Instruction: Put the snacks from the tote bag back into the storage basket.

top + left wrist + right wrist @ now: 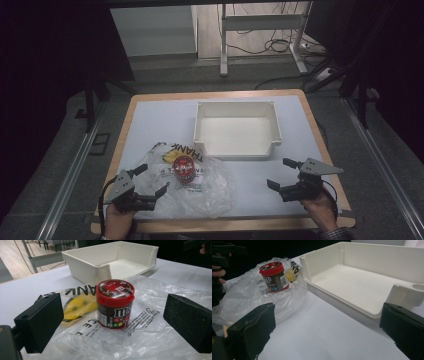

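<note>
Two grippers held wide at the near edge of a table w/ a candy tub on a plastic bag between them and a tray.

We see the left gripper (pixel 149 182) at near left, jaws spread and released, nothing btwn them; its pads sit over the near-left edge of the bag (pixel 210 192). The tub (pixel 185 170), red lid, brown label, stands upright on the bag, just beyond that gripper and centred btwn its jaws in the left gripper view. The right gripper (pixel 281 173) is at near right, also released, jaws apart and bare, well apart from the tub. The white tray (pixel 235 150) sits far-centre on the table (pixel 300 210), its near-left corner just beside the bag's yellow print. A hand (pixel 320 207) grips each tool from the near side.
</note>
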`<move>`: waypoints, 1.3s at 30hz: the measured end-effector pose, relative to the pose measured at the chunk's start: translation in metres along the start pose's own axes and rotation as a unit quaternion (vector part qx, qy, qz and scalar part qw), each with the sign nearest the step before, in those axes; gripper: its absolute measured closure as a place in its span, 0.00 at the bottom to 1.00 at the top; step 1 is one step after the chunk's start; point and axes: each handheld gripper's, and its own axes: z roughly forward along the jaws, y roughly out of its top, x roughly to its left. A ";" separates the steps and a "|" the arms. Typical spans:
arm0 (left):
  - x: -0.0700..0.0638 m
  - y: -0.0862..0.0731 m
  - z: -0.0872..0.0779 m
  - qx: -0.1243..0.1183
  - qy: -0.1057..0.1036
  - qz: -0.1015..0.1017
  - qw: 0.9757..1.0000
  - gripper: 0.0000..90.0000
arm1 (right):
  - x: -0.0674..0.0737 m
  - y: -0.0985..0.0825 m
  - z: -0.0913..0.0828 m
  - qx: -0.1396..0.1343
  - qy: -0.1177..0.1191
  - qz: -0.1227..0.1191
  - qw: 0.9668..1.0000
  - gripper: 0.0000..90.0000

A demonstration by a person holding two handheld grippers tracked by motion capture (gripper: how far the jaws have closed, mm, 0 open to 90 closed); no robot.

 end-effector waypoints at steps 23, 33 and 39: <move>0.000 -0.001 0.001 0.007 0.001 -0.003 1.000 0.03 | 0.003 -0.004 0.012 0.050 0.019 -0.015 0.998 0.01; -0.001 -0.001 0.002 0.011 0.001 0.006 1.000 0.03 | 0.006 -0.002 0.015 0.061 0.025 -0.038 0.997 0.01; -0.001 -0.001 0.002 0.010 0.001 0.007 1.000 0.03 | 0.009 0.000 0.015 0.060 0.021 -0.050 0.997 0.01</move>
